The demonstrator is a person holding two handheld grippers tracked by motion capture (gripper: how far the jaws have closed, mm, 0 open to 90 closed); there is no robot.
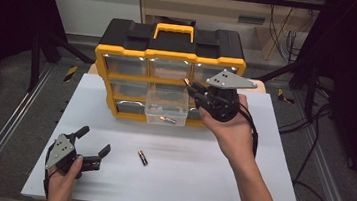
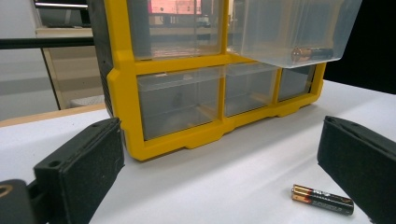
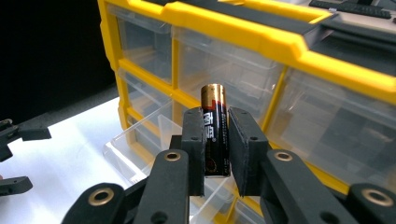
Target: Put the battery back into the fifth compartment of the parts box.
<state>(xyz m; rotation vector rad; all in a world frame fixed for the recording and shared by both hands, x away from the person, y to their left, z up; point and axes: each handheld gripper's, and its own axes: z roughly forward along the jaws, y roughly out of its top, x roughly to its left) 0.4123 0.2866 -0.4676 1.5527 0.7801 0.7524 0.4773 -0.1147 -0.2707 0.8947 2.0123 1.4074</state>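
A: Right jaws first. What have I got?

B: The right gripper [image 3: 216,149] is closed on a battery [image 3: 214,130], pads pinching its lower body, gold-capped end sticking up above them. In the high view that right gripper [image 1: 191,88] sits near the table's far edge, just above the pulled-out clear drawer [image 1: 166,110].

A: And my left?

B: The left gripper [image 1: 95,141] is near the table's near-left corner, jaws spread wide, nothing between them. A second battery [image 1: 142,157] lies flat on the table just beside it, towards the middle of the near edge. From the left gripper view that battery [image 2: 322,199] sits close to one pad, not touching.

A: Drawer contents?

B: One battery [image 1: 168,120] already lies in it. The drawer belongs to the yellow organizer [image 1: 170,57] at the far edge.

A: Handling notes, quick.

B: My read: small, light, rigid, won't crush. Smooth round casing, so it can roll on the white table [image 1: 107,183] or twist in the pads. I'd pinch the loose one across its mid-body, jaws square to its long axis. The held one looks upright and centred, grip looks fine.
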